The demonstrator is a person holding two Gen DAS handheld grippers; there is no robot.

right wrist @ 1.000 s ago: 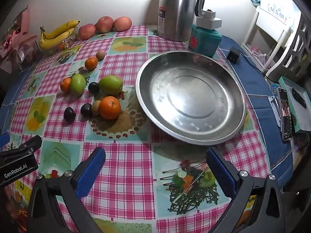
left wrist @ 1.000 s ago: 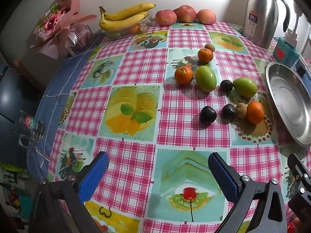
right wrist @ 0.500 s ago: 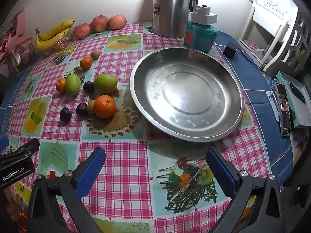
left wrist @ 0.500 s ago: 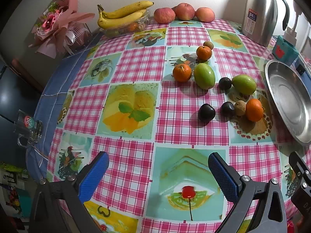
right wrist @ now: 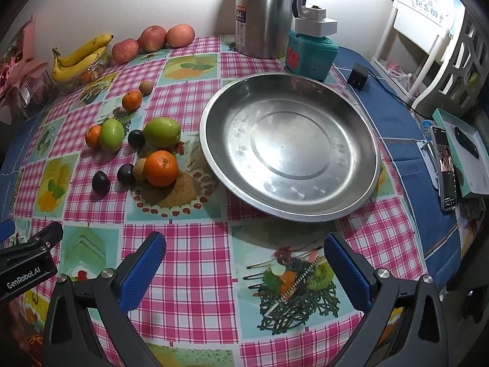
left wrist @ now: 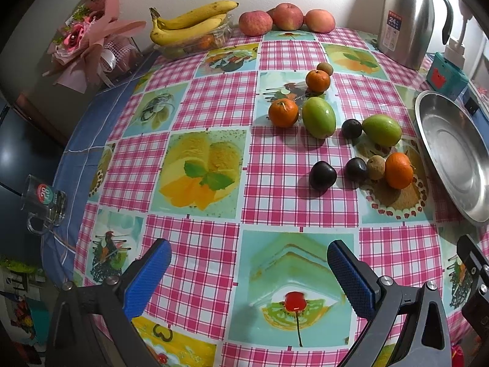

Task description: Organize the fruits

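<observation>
Both grippers moved slightly closer to counter (left wrist: 275, 214); jaws wide apart, nothing held. Fruit untouched at 10 o'clock of empty plate (right wrist: 360, 183).

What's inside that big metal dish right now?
Nothing: the metal dish shows only its bare, shiny bottom. All the loose fruit, such as the nearest orange, lies on the tablecloth beside it. What is under the dish is hidden.
</observation>
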